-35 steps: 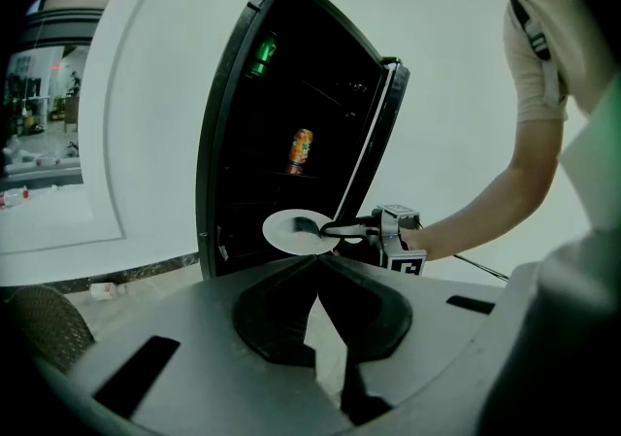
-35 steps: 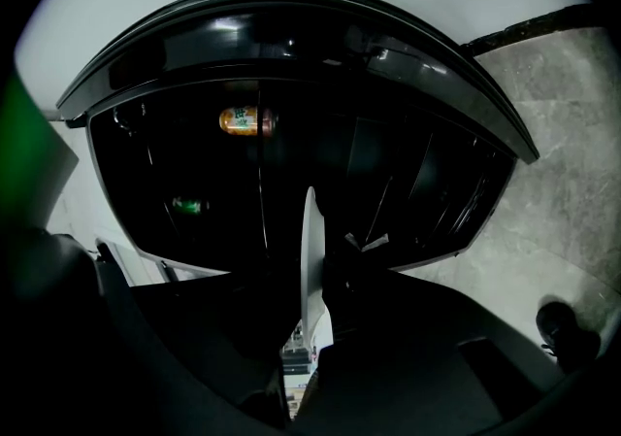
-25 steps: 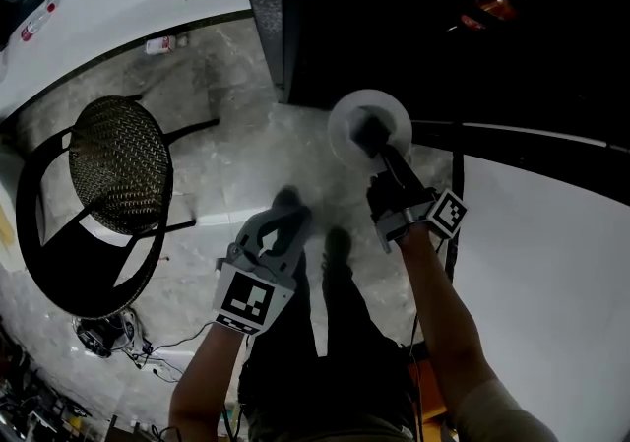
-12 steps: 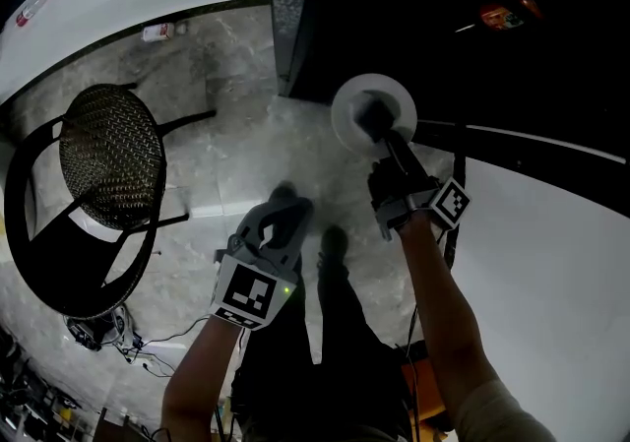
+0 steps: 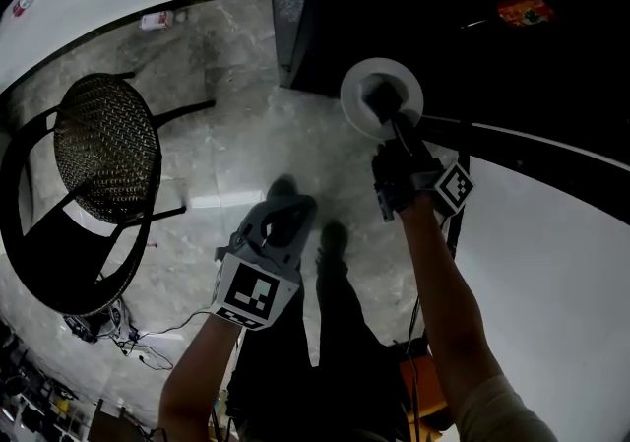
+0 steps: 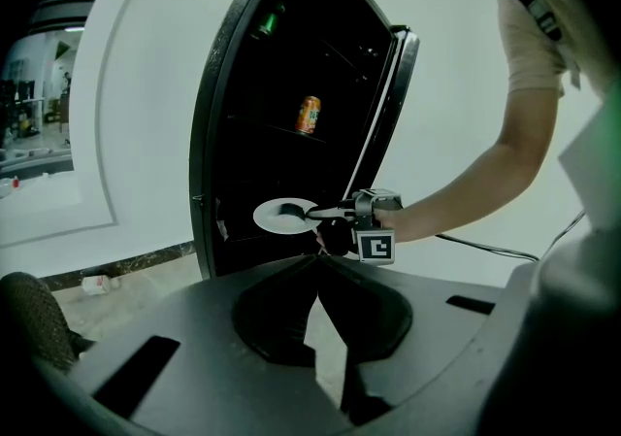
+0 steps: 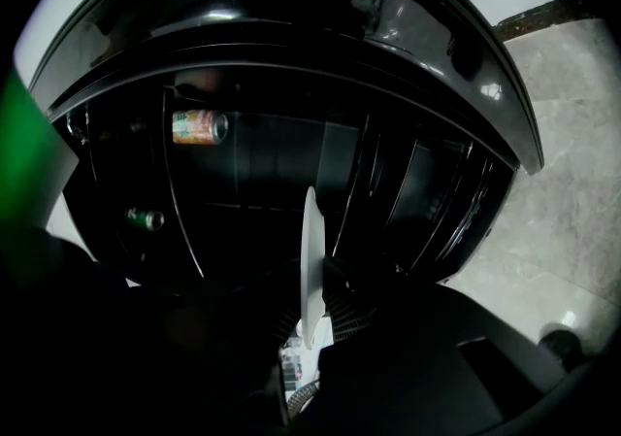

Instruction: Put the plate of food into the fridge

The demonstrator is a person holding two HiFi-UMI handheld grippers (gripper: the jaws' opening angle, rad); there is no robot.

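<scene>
A white plate (image 5: 406, 76) with a dark lump of food (image 5: 379, 94) is held level at the mouth of the open black fridge (image 5: 443, 17). My right gripper (image 5: 396, 127) is shut on the plate's near rim. The left gripper view shows the plate (image 6: 272, 220) and the right gripper (image 6: 335, 216) in front of the lower shelf. In the right gripper view the plate (image 7: 310, 269) stands edge-on between the jaws. My left gripper (image 5: 283, 219) hangs lower left above the floor, jaws closed together and empty (image 6: 315, 259).
An orange can (image 6: 309, 116) lies on a fridge shelf, a green can (image 7: 146, 219) on another. The open fridge door (image 6: 388, 114) stands to the right. A black mesh chair (image 5: 103, 150) is at the left; a bottle (image 5: 157, 21) and cables (image 5: 98, 322) lie on the floor.
My right gripper has carried the plate a little farther toward the fridge opening. The left gripper has hardly moved.
</scene>
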